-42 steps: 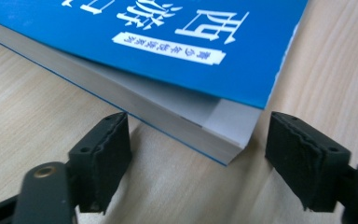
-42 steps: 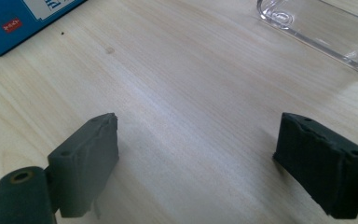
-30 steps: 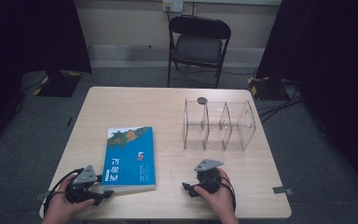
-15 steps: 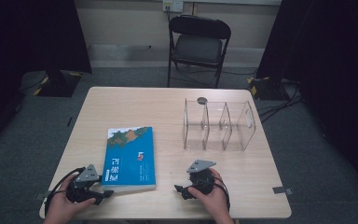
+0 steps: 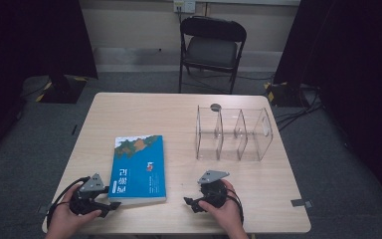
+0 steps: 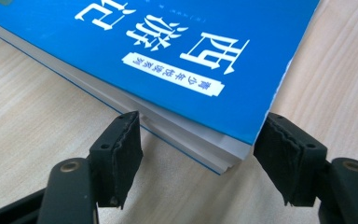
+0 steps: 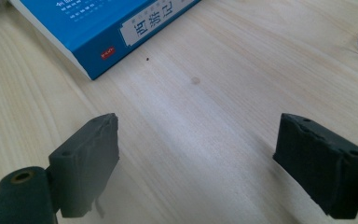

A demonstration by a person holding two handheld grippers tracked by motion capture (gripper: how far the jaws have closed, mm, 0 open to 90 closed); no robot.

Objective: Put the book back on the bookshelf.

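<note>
The left gripper (image 6: 198, 158) is nearer — jaws spread wide, straddling the near corner of the blue book (image 6: 168, 60); the right gripper (image 7: 209, 172) gapes empty over bare table (image 7: 205, 121).

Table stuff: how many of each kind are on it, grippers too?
Blue paperback book: 1
Clear plastic divided organizer: 1
Small dark round disc: 1
Black two-jaw grippers, left and right: 2
Total: 5
</note>
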